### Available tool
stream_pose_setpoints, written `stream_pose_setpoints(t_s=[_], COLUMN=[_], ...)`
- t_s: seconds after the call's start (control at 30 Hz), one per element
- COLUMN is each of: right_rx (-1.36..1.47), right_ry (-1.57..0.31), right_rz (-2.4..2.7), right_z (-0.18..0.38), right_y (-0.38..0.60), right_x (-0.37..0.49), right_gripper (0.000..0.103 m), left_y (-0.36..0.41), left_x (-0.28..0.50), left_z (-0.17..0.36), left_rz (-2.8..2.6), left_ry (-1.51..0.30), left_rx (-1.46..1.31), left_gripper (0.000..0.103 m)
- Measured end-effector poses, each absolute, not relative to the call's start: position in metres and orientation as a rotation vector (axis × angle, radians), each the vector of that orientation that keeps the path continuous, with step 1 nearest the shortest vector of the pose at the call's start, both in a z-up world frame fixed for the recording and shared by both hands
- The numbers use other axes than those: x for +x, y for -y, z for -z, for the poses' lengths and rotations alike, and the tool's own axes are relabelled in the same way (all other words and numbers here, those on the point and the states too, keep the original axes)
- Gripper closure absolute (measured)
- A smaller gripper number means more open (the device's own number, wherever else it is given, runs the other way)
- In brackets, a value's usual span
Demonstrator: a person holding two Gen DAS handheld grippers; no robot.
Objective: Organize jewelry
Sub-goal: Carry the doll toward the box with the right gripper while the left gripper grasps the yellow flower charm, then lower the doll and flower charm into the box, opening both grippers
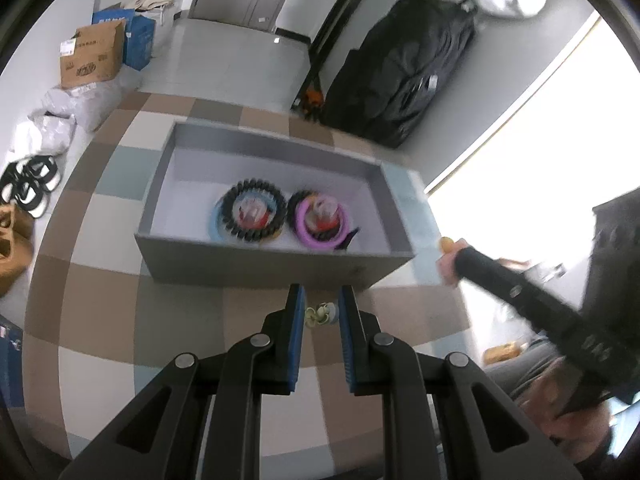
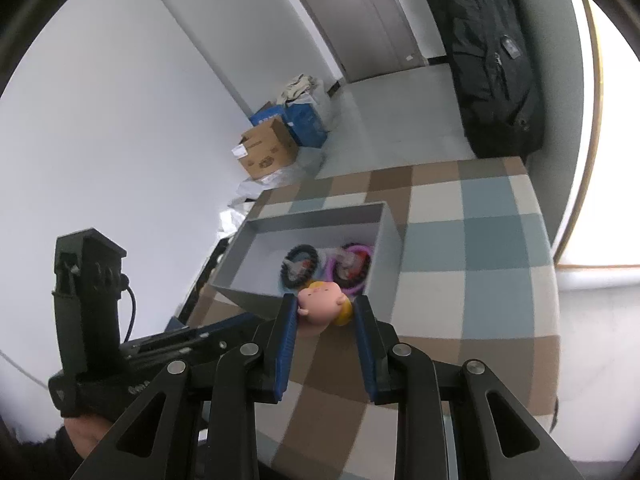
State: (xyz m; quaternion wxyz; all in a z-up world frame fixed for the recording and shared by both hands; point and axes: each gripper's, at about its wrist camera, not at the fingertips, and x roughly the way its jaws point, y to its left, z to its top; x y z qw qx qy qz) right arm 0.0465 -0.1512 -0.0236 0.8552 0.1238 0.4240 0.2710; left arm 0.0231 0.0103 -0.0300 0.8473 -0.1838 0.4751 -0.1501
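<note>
Jaws of the right gripper [image 2: 325, 312] pinch a small pink cartoon-face charm with a yellow back [image 2: 323, 305], its head caught between the blue pads near their tips. Just beyond those tips lies the open grey rectangular box [image 2: 386, 248] on the checked brown, blue and cream table [image 2: 472, 240]; inside it sit a black beaded bracelet [image 2: 301, 266] and, to its right, a purple ring bangle [image 2: 352, 270].

Jaws of the left gripper [image 1: 322, 309] stand narrowly apart with a tiny pale yellow and blue trinket [image 1: 320, 314] between the tips; whether the pads actually press on it cannot be told through the blur. Straight ahead of these jaws is the same grey box, the beaded bracelet [image 1: 253, 211] slightly left of the jaw line and the purple bangle [image 1: 323, 222] about in line with the tips. Off to the right of the left jaws, the other gripper reaches toward the box's right end.
</note>
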Motion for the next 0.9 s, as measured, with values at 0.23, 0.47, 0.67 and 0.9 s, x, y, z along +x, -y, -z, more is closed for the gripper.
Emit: stream_pose_setpoints(t_s=[0.23,0.47,0.67,0.9], right_rx=[0.279,0.309,0.322,0.325], right_ry=[-0.882,-0.889,-0.886,-0.906], right_rz=[-0.580,-0.586,-0.579,-0.571], right_z=[0.020,0.020,0.019,0.024], right_y=[0.143,0.136,0.130,0.123], right_x=[0.056,0.071,0.081,0.100], right_gripper=[0.076,0.076,0.076,0.076], left_y=[-0.021,-0.030,-0.035,-0.031], left_x=[0.038,0.054,0.068,0.080], left_z=[0.013,0.003,0.007,0.010], left_rz=[0.369,0.352,0.287,0.275], left_ry=[-0.953,-0.905,-0.899,-0.908], left_rx=[-0.480,-0.492,-0.477,-0.438], left_gripper=[0.091,0.091,0.091,0.091])
